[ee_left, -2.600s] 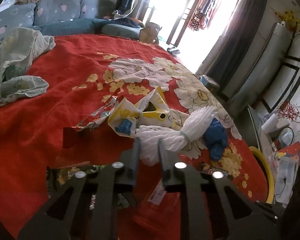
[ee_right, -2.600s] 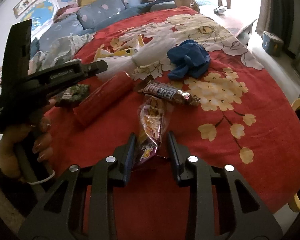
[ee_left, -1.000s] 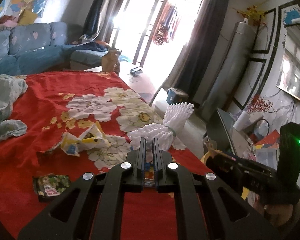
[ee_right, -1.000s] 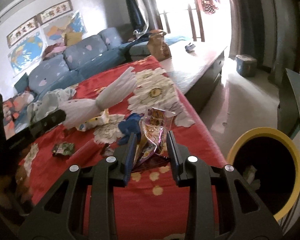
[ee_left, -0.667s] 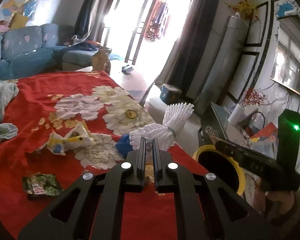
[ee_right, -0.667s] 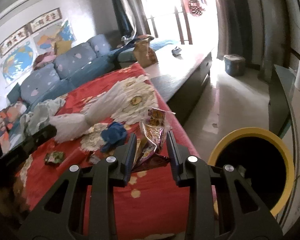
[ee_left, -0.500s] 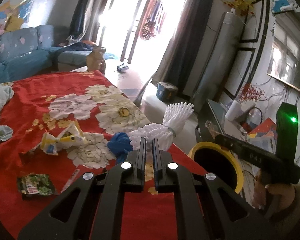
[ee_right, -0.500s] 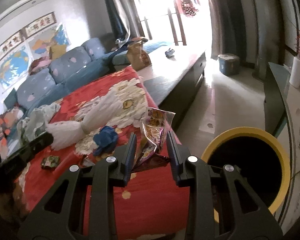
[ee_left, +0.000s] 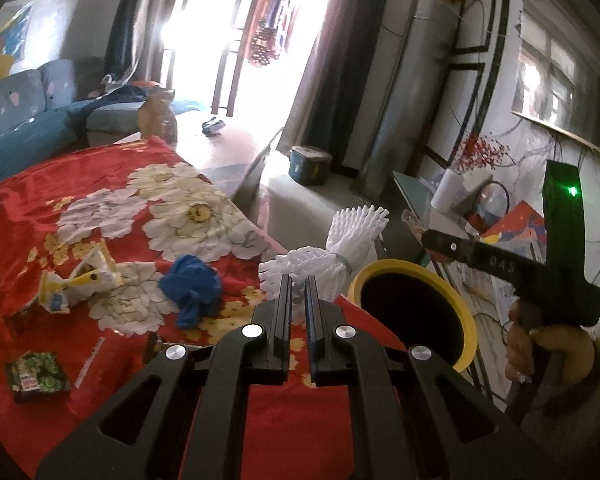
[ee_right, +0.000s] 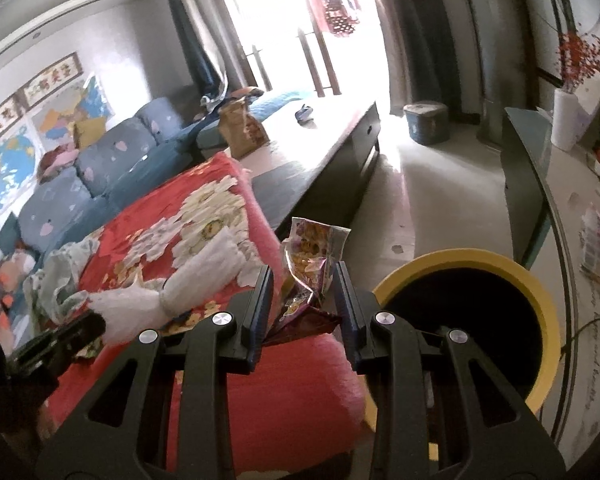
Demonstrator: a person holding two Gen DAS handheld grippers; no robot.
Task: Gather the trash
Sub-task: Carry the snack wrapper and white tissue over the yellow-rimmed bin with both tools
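Note:
My left gripper [ee_left: 295, 280] is shut on a white foam fruit net [ee_left: 332, 248], held in the air above the table's edge, just left of a yellow-rimmed bin [ee_left: 414, 312]. My right gripper [ee_right: 303, 270] is shut on a crumpled purple-and-orange snack wrapper [ee_right: 310, 264], held left of the same bin [ee_right: 468, 312]. The foam net also shows in the right wrist view [ee_right: 196, 276]. On the red floral cloth [ee_left: 112, 184] lie a blue rag [ee_left: 192, 288], a yellow-white wrapper [ee_left: 76, 284] and a green packet [ee_left: 36, 372].
The bin stands on the floor beside the table's right edge. A dark low cabinet [ee_right: 332, 168], a blue sofa [ee_right: 100, 160] and a side desk with clutter [ee_left: 472, 208] surround the table. A pale cloth [ee_right: 60, 276] lies at the table's far side.
Both grippers have swung right with their loads, from over the cloth toward the bin. The bin now looms larger in both views. The grips are unchanged.

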